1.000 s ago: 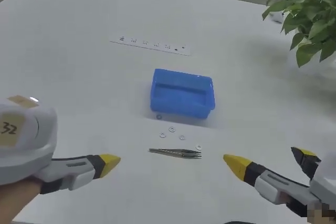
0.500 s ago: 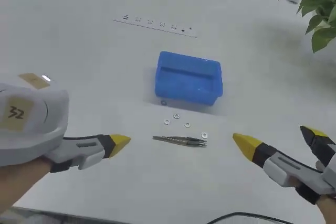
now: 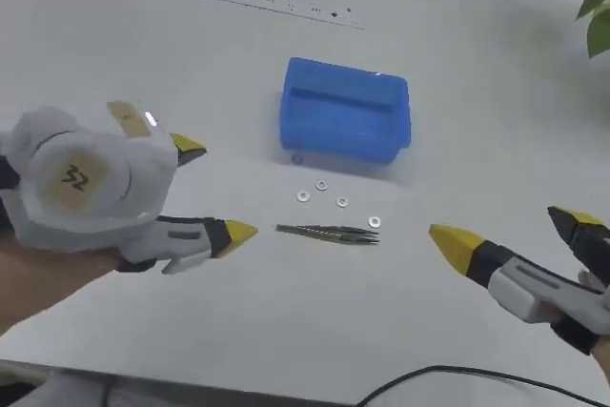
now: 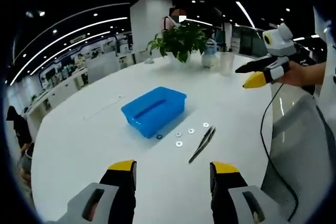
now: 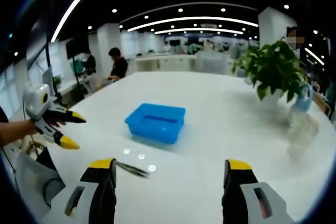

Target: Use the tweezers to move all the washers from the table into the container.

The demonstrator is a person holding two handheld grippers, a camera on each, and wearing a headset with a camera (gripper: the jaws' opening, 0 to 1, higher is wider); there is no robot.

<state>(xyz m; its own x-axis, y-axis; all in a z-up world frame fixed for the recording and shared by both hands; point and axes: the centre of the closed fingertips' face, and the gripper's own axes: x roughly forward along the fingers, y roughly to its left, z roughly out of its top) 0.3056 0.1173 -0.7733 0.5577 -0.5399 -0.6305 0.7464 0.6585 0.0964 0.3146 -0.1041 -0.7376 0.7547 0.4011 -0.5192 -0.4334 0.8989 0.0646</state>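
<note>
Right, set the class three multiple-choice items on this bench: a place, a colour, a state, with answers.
1. What colour is the container? A red; B blue; C green.
2. Where do the tweezers lie? A in the container; B on the table beside the washers; C held in the air.
3. How are the left hand-held gripper and right hand-held gripper? A both open, empty; B both shut; C one shut on a washer.
Answers: 1 B, its walls are blue; 2 B, they lie flat by the rings; 3 A, each pair of jaws stands apart with nothing between.
</note>
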